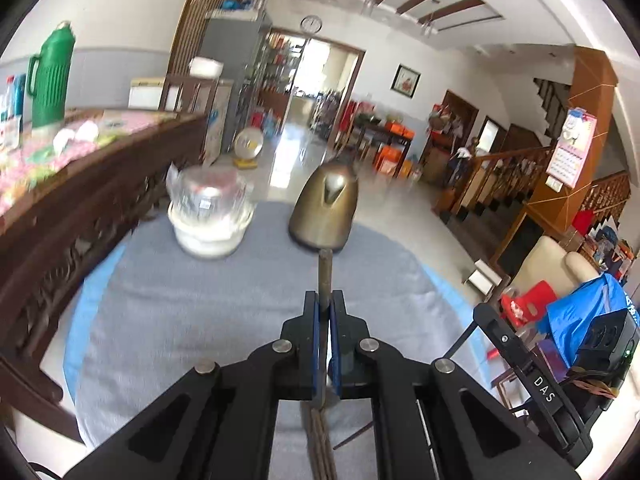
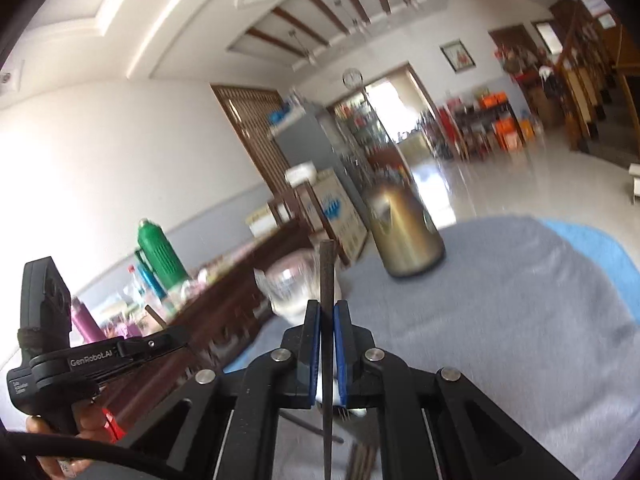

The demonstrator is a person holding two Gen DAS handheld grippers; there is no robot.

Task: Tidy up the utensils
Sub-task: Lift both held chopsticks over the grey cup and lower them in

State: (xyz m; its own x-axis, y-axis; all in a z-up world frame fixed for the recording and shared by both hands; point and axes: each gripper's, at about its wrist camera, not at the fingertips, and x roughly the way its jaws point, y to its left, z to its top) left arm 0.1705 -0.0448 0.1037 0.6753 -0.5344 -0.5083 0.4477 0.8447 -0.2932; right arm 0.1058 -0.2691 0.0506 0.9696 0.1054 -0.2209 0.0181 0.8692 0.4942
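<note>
My left gripper (image 1: 324,300) is shut on a brown chopstick (image 1: 324,276) that sticks forward toward a bronze kettle (image 1: 325,212). My right gripper (image 2: 327,310) is shut on a dark chopstick (image 2: 327,272) that points up past its pads. More dark chopsticks (image 1: 320,444) lie on the grey cloth (image 1: 192,320) under the left gripper; they also show low in the right wrist view (image 2: 360,460). The left gripper body (image 2: 52,356) appears at the left of the right wrist view. The kettle (image 2: 404,232) stands ahead on the cloth.
A clear jar with a white base (image 1: 210,216) stands on the cloth left of the kettle, blurred in the right wrist view (image 2: 292,284). A dark wooden table (image 1: 80,208) with a green thermos (image 1: 52,76) borders the left. The right gripper body (image 1: 532,380) is at the right.
</note>
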